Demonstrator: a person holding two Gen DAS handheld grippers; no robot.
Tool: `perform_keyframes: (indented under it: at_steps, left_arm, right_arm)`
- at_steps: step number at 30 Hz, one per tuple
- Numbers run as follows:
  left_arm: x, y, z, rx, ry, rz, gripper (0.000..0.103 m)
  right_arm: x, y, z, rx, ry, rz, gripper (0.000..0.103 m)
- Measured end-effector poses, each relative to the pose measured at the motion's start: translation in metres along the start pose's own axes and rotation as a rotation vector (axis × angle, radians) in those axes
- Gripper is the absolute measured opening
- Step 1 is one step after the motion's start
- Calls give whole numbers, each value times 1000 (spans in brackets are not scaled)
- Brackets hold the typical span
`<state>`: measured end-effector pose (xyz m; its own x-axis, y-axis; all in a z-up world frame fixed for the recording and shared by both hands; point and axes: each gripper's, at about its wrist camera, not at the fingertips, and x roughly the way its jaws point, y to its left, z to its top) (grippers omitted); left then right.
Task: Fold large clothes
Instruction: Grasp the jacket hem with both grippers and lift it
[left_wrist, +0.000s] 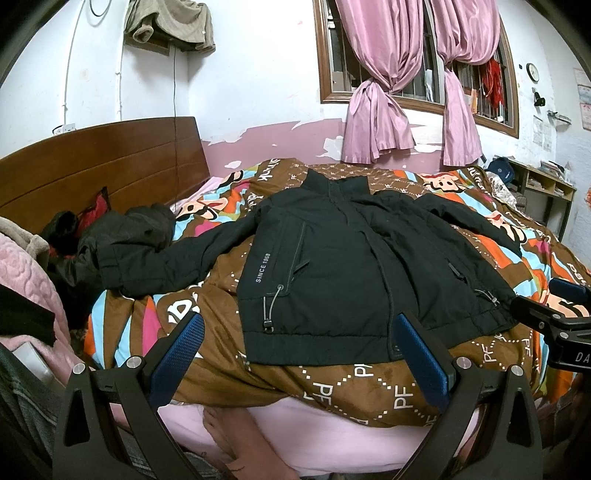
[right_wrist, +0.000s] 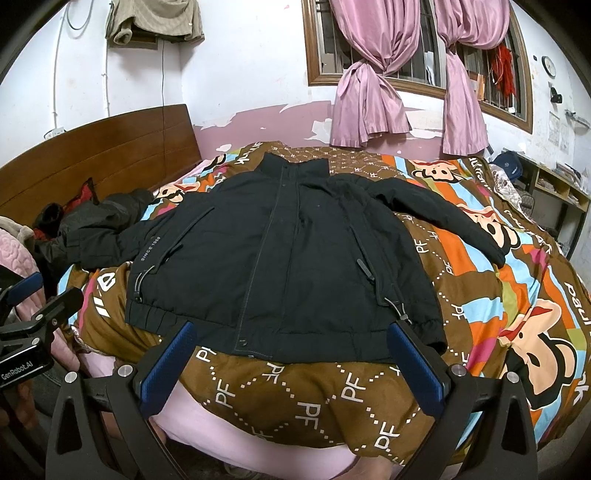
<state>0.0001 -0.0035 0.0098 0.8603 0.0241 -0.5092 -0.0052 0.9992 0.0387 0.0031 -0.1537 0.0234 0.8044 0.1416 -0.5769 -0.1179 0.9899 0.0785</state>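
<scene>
Jacket (right_wrist: 280, 258) lies flat just ahead of our grippers. Left gripper (left_wrist: 297, 343) & right gripper (right_wrist: 291, 350) both spread wide, holding nothing.

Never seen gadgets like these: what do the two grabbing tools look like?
Each gripper, left and right, is a black frame with two long fingers, blue dimpled pads and silver screws. One body reads GenRobot.AI in white. No cables or sleeves show.

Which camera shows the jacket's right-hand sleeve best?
The right wrist view: the black zip-up jacket's right-hand sleeve lies fully visible across the quilt. The left wrist view shows it foreshortened, farther toward the edge.
</scene>
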Motion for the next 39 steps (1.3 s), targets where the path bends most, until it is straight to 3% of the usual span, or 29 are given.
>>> perform_keyframes:
  at_steps: [9,14,18,22,26,30,39]
  left_arm:
    - [19,7,-6,4,74,48,100]
    - [30,14,7,12,138,17,100]
    - [34,21,33,30,143,-56,100]
    - [49,26,67,66,168,-128,100]
    - [71,16,99,157,192,-137,100]
    - [96,0,126,221,160,-125,100]
    - [168,-35,171,210,132,-148,100]
  right_arm:
    - [5,-4,-1,56,44,-62,103]
    - [8,-16,17,57,123,-33,103]
    - [8,-24,46,-34,163,-34,103]
    - [6,-42,85,-116,146,-90,103]
    - [14,-66,119,-128,123,-127,103]
    - [30,-87,148,-139,102,-168,103]
    - [88,-145,201,-51,113,-205,103]
